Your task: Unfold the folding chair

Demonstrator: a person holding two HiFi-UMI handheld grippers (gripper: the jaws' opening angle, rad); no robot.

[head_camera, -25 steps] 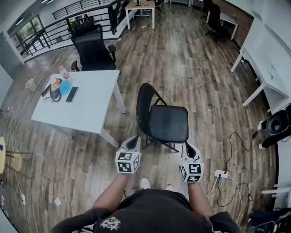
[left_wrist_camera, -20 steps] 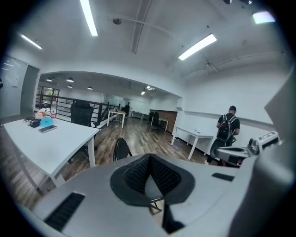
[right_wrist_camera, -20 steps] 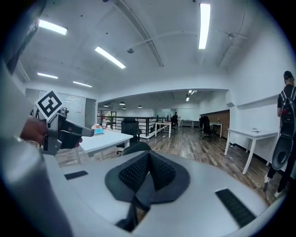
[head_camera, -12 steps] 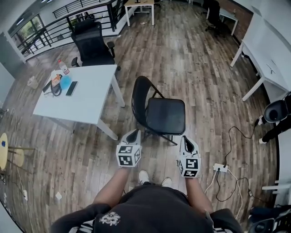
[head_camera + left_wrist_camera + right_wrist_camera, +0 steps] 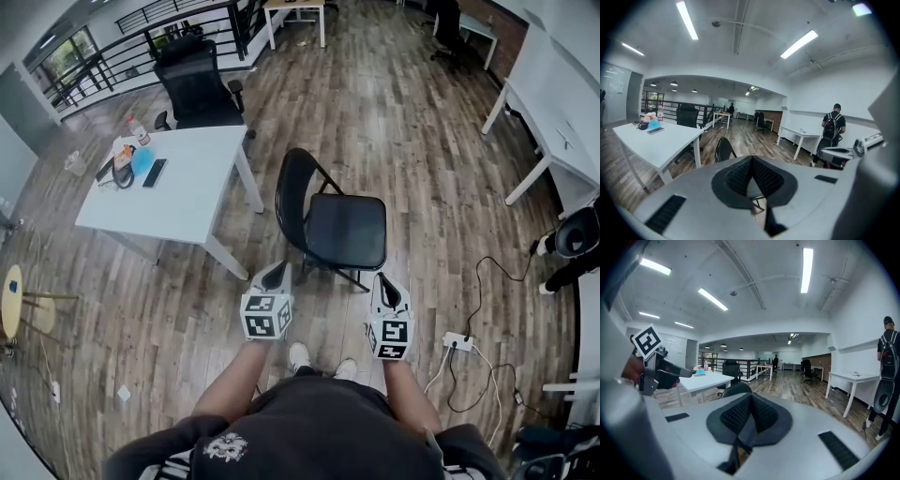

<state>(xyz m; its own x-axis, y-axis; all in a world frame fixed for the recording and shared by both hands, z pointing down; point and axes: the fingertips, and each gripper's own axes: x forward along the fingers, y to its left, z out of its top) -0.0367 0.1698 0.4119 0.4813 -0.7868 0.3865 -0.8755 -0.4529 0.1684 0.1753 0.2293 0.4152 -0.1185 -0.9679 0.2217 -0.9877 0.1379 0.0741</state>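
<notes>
The black folding chair [image 5: 347, 232] stands opened out on the wood floor, seat level and backrest [image 5: 295, 202] up at its left. My left gripper [image 5: 277, 273] hangs shut and empty just off the seat's front left corner. My right gripper [image 5: 386, 285] is shut and empty by the front right corner, touching nothing. In the left gripper view the closed pads [image 5: 740, 178] cover most of the chair, with only the backrest [image 5: 723, 149] showing above them. In the right gripper view the backrest [image 5: 736, 390] rises behind the shut right gripper [image 5: 751, 409], and the left gripper [image 5: 656, 367] shows at the left.
A white table [image 5: 178, 178] with a bottle, phone and small items stands left of the chair, with a black office chair [image 5: 197, 89] behind it. A power strip with cables [image 5: 457, 342] lies on the floor at the right. White desks [image 5: 553, 122] line the right wall. A person with a backpack [image 5: 833, 129] stands there.
Both grippers have drawn a little back from the chair's front edge and stay shut. The chair stands as before.
</notes>
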